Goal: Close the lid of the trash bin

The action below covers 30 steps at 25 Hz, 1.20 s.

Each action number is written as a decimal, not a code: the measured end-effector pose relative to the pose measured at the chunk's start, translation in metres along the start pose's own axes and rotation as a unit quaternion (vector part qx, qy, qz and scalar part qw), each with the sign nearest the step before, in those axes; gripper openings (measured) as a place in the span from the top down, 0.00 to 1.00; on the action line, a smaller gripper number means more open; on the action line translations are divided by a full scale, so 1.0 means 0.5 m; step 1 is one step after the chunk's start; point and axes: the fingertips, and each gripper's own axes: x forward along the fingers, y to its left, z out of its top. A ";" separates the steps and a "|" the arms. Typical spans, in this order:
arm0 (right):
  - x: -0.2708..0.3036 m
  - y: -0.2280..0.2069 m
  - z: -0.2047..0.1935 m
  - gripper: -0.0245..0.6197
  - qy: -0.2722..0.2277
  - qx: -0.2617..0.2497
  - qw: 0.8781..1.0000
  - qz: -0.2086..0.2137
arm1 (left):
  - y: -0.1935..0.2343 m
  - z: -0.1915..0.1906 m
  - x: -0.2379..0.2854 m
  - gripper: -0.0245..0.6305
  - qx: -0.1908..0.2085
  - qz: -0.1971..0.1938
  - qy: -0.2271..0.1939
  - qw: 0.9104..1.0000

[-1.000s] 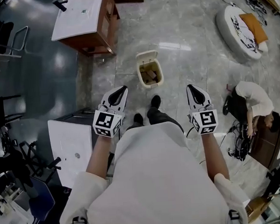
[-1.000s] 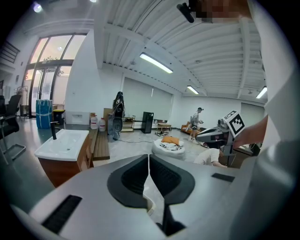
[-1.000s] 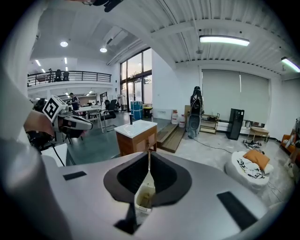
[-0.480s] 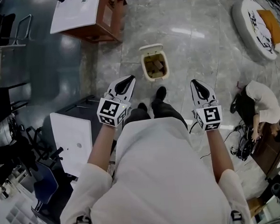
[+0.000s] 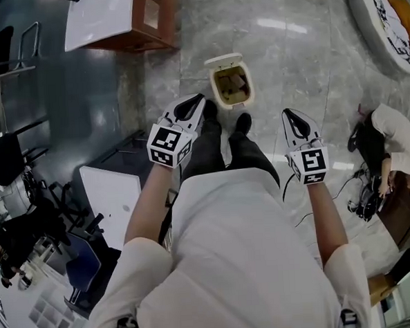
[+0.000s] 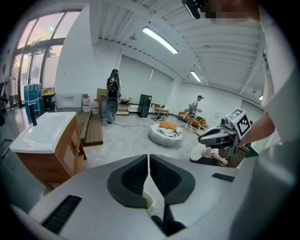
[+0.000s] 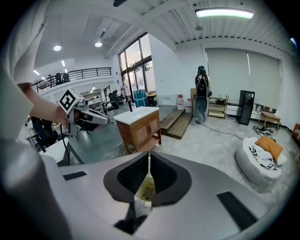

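Cream plastic trash bin (image 5: 234,104) stands on the grey stone floor (image 5: 296,64) in the head view, with its lid (image 5: 224,59) tipped up at the far side and brownish scraps lying inside. I count one bin and two grippers. The left gripper (image 5: 196,102) points toward the bin's near left corner, close beside it but not on it. The right gripper (image 5: 291,115) is further off, to the bin's right and nearer the person.

In the left gripper view the jaws are pressed together with nothing between them. A strip of the bin's cream rim (image 6: 148,202) shows in the gap below the tips, and the right gripper appears at the right edge.

In the right gripper view the jaws also meet, empty. The open bin (image 7: 144,193) shows in the opening beneath them, with brown scraps visible inside, and the left gripper sits off to the left.
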 end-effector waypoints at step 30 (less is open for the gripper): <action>0.235 0.111 -0.094 0.91 0.081 0.129 0.987 -0.050 | 0.292 -0.256 0.408 0.75 -0.126 -0.153 0.183 0.963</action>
